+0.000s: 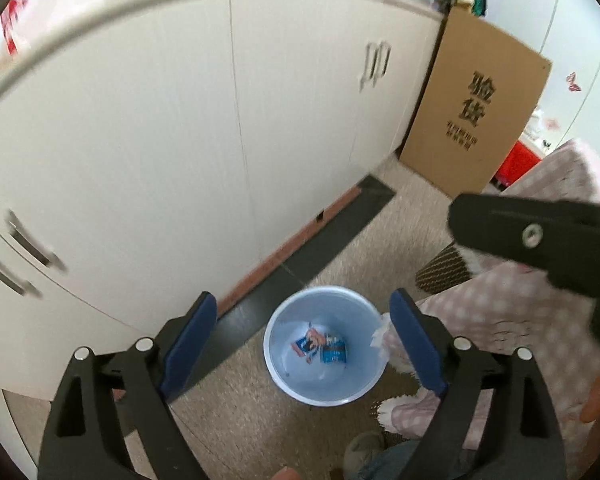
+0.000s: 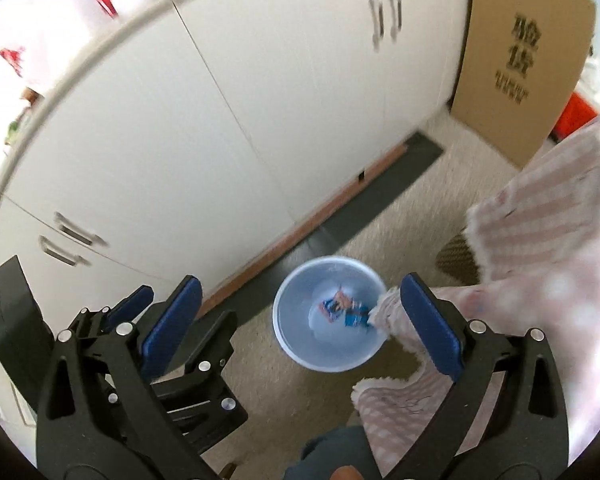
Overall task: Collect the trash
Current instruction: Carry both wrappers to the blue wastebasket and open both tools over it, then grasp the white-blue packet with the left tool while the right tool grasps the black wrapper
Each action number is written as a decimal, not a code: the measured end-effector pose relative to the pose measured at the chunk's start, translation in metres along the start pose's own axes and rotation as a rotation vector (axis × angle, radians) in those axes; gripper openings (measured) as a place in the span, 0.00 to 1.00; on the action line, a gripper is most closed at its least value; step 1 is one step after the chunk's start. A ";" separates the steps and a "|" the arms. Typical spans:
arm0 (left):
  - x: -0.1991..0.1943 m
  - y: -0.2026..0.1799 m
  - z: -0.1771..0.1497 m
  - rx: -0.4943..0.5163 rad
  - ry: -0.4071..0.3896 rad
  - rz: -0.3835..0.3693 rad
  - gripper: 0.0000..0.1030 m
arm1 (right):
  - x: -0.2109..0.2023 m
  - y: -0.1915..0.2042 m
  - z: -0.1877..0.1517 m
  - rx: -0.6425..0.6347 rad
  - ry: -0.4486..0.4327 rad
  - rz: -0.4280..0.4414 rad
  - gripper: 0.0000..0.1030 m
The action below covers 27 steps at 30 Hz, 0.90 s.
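Gaping empty, both tools, left tool (image 1: pixel 304 344) and right tool (image 2: pixel 300 320), hang above a round plastic bin (image 1: pixel 296 392) holding 2 crinkled wrappers (image 1: pixel 320 346).

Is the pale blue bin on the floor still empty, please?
No, the pale blue bin already holds blue and orange wrappers at its bottom.

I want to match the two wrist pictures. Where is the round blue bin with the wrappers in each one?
Left wrist view: blue bin, lower centre, on the floor between the open fingers.
Right wrist view: blue bin, lower centre, slightly higher up.
Shared landmark: cardboard box, upper right.
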State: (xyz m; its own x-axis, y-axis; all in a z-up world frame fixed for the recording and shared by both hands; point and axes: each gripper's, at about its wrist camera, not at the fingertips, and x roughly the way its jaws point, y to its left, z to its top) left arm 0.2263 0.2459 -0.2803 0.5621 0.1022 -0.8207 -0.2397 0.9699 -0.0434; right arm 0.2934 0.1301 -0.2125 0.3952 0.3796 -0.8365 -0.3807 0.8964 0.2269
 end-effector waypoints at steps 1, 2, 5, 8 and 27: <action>-0.013 -0.005 0.003 0.009 -0.020 0.004 0.85 | -0.014 -0.004 0.000 0.003 -0.029 0.000 0.94; -0.024 -0.011 0.005 0.017 -0.040 0.009 0.85 | -0.037 -0.008 -0.003 0.010 -0.073 0.001 0.94; -0.067 -0.036 0.010 0.067 -0.114 0.009 0.85 | -0.093 -0.032 -0.019 0.038 -0.196 0.024 0.94; -0.113 -0.072 0.011 0.140 -0.201 -0.005 0.87 | -0.146 -0.061 -0.044 0.089 -0.312 -0.015 0.94; -0.219 -0.233 -0.033 0.364 -0.308 -0.252 0.87 | -0.323 -0.251 -0.198 0.373 -0.514 -0.303 0.94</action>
State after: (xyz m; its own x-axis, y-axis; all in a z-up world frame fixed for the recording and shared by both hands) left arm 0.1333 -0.0100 -0.1091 0.7859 -0.1366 -0.6031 0.1919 0.9810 0.0280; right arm 0.0957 -0.2632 -0.0981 0.8186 0.0786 -0.5689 0.0842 0.9634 0.2543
